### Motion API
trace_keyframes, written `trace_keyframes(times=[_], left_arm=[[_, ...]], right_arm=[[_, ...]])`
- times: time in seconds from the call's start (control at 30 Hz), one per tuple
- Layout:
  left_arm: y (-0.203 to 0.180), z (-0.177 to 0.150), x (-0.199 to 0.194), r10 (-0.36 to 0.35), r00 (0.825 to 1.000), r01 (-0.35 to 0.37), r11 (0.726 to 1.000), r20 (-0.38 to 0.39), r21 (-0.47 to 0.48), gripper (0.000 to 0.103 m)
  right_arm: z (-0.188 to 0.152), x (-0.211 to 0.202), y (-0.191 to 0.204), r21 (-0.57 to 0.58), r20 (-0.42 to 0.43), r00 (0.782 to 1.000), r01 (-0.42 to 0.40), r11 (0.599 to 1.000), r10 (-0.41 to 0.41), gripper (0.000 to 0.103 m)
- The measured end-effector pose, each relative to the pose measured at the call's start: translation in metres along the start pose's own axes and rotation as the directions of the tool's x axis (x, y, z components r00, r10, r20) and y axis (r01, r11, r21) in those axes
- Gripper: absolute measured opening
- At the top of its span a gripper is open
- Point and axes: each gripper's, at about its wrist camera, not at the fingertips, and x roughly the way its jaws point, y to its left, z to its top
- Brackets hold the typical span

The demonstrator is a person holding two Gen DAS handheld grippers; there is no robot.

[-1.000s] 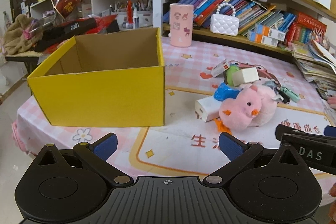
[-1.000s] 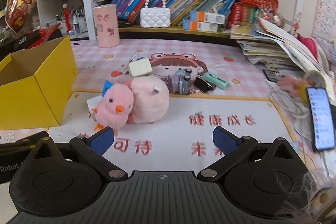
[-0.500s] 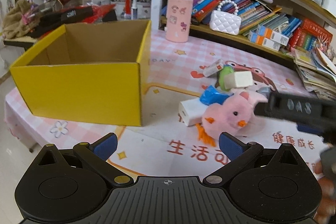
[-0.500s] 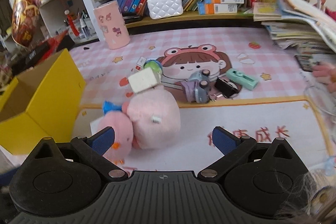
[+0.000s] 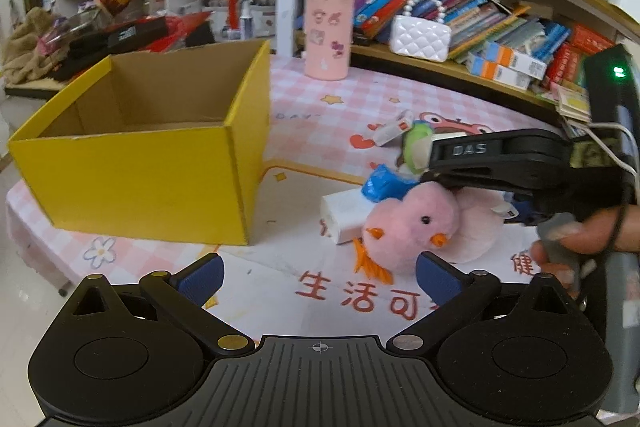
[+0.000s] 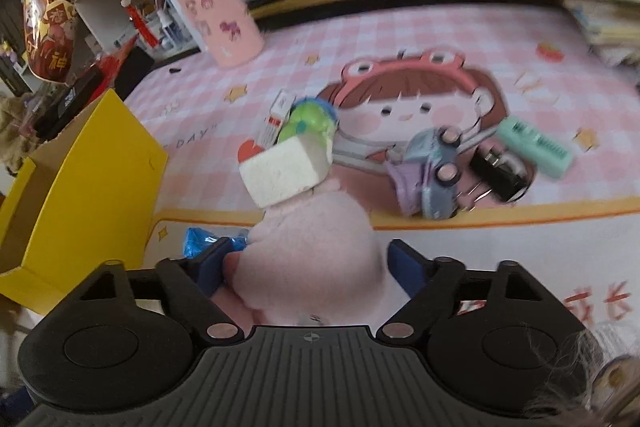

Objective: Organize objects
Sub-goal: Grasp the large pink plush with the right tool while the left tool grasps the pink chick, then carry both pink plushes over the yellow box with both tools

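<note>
A pink plush chick (image 5: 412,223) (image 6: 312,251) lies on the patterned mat to the right of an open yellow cardboard box (image 5: 152,187) (image 6: 80,187). My right gripper (image 6: 308,263) straddles the plush. Its jaws are closing, and both blue pads touch the plush's sides. In the left wrist view the right gripper (image 5: 460,183) reaches in from the right over the chick's head, held by a person's hand (image 5: 580,235). My left gripper (image 5: 320,275) hovers open over bare mat in front of the plush, with nothing between its fingers.
A white foam block (image 6: 284,171) and a green ball toy (image 6: 308,119) sit just behind the plush. A white box (image 5: 344,215) and blue wrapper (image 5: 380,183) lie at its left. A toy car (image 6: 436,171), black item (image 6: 500,171) and mint case (image 6: 536,147) lie right. A pink cup (image 5: 328,35) stands behind.
My right gripper moved left and forward until the plush came between its fingers, and the jaws narrowed. The left gripper drifted slightly, so the yellow box sits further left in its view.
</note>
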Motion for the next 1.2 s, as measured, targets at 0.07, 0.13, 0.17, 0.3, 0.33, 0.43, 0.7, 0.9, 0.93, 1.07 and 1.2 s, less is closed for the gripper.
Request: trace_keyframes(times=[0.07,0.13,0.17,0.3,0.33,0.43,0.7,0.9,0.93,1.07,1.2], left_arm=[[-0.008,0.001,0.003,-0.008,1.0,0.008,0.999,0.004,0.036,0.097],[-0.016,0.001,0.009,-0.018,1.0,0.018,0.997,-0.003,0.072,0.093],[-0.021,0.002,0.012,-0.025,1.0,0.026,0.996,-0.007,0.086,0.092],[-0.038,0.003,0.024,-0.057,0.998,0.059,0.989,-0.02,0.133,0.092],[-0.043,0.003,0.027,-0.066,0.998,0.069,0.987,-0.023,0.148,0.092],[-0.059,0.004,0.035,-0.093,0.995,0.096,0.976,-0.029,0.194,0.092],[-0.096,0.001,0.054,-0.128,0.991,0.137,0.935,-0.049,0.328,0.093],[-0.099,0.001,0.078,-0.055,0.995,0.076,0.958,-0.081,0.277,0.093],[-0.097,0.002,0.081,-0.059,0.994,0.081,0.965,-0.093,0.249,0.093],[-0.093,0.002,0.087,-0.068,0.993,0.083,0.982,-0.093,0.172,0.091],[-0.088,0.003,0.079,-0.083,0.994,0.092,0.984,-0.068,0.153,0.083]], right_arm=[[0.002,0.001,-0.004,0.02,-0.015,1.0,-0.01,1.0,0.01,0.067],[0.004,-0.003,-0.008,0.017,-0.014,1.0,-0.019,1.0,0.019,0.061],[0.004,-0.006,-0.011,0.024,-0.007,1.0,-0.023,0.999,0.023,0.06],[0.003,-0.021,-0.027,0.053,0.008,1.0,0.005,0.999,-0.006,0.06],[0.004,-0.023,-0.031,0.059,0.01,1.0,0.02,0.998,-0.02,0.06],[-0.002,-0.038,-0.044,0.057,0.027,0.998,0.054,0.997,-0.056,0.06],[-0.017,-0.083,-0.061,0.002,0.155,0.972,0.179,0.984,-0.177,0.06],[-0.022,-0.102,-0.07,0.011,0.196,0.959,0.208,0.978,-0.206,0.06],[-0.023,-0.103,-0.07,0.008,0.195,0.959,0.211,0.978,-0.208,0.06],[-0.029,-0.105,-0.069,-0.009,0.179,0.96,0.22,0.975,-0.215,0.06],[-0.034,-0.107,-0.068,-0.018,0.165,0.961,0.228,0.973,-0.222,0.06]])
